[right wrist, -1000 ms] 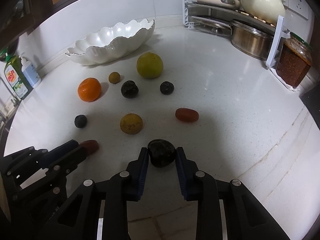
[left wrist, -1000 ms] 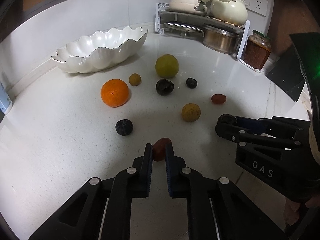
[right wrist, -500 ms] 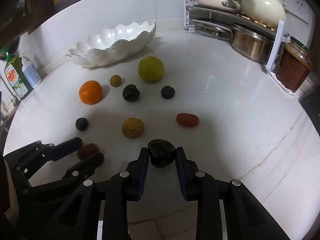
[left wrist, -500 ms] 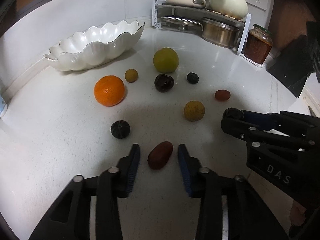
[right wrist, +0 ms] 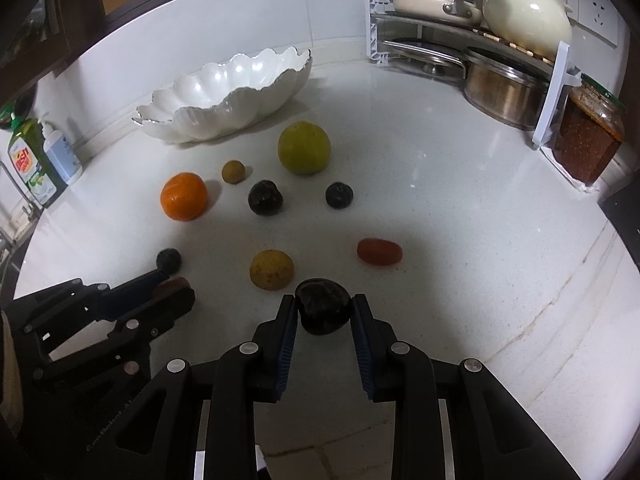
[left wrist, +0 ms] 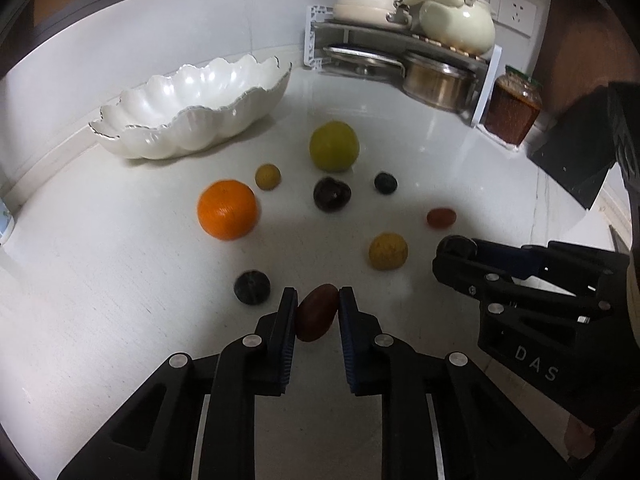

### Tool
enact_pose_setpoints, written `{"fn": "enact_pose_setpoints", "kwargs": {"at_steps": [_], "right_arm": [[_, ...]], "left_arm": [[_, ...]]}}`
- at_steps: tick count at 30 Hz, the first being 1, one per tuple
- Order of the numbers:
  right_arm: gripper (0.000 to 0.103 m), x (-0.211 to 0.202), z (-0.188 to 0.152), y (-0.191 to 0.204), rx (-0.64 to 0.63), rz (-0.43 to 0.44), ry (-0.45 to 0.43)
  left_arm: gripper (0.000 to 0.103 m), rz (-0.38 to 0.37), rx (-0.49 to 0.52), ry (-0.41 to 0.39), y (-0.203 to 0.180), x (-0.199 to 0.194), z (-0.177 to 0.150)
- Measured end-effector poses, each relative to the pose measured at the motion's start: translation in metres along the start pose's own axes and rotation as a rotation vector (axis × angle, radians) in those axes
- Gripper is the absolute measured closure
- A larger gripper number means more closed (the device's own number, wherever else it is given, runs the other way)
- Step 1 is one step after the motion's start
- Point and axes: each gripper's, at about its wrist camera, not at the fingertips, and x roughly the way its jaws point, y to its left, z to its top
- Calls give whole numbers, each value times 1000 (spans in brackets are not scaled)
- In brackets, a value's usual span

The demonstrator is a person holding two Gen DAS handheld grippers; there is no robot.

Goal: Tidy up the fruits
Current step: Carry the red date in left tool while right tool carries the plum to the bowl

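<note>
Gripping a reddish-brown oval fruit [left wrist: 316,318] in the left gripper [left wrist: 318,304], pads having just closed onto its sides, low over the white counter [left wrist: 100,280]. Clamping a dark round fruit [right wrist: 323,311] in the right gripper [right wrist: 323,312], likewise near the counter. Lying loose beyond: an orange [left wrist: 227,215], a green fruit [left wrist: 334,146], smaller fruits, before a scalloped white bowl [left wrist: 192,108]. Showing only in the right wrist view: soap bottles [right wrist: 38,160] at far left.
</note>
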Motion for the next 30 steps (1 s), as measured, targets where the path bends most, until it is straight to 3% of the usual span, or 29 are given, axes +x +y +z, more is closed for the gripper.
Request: {"fn": "enact_pose_setpoints", "kwargs": {"at_steps": [11,30], "right_arm": [[74,-18,26,15,-1,15,-57],[74,-37,102,56,-50,81,-228]], "left_arm": [[82,-10,-24,-68,17,-27,25],[82,72,-57,-242,69,-69,87]]}}
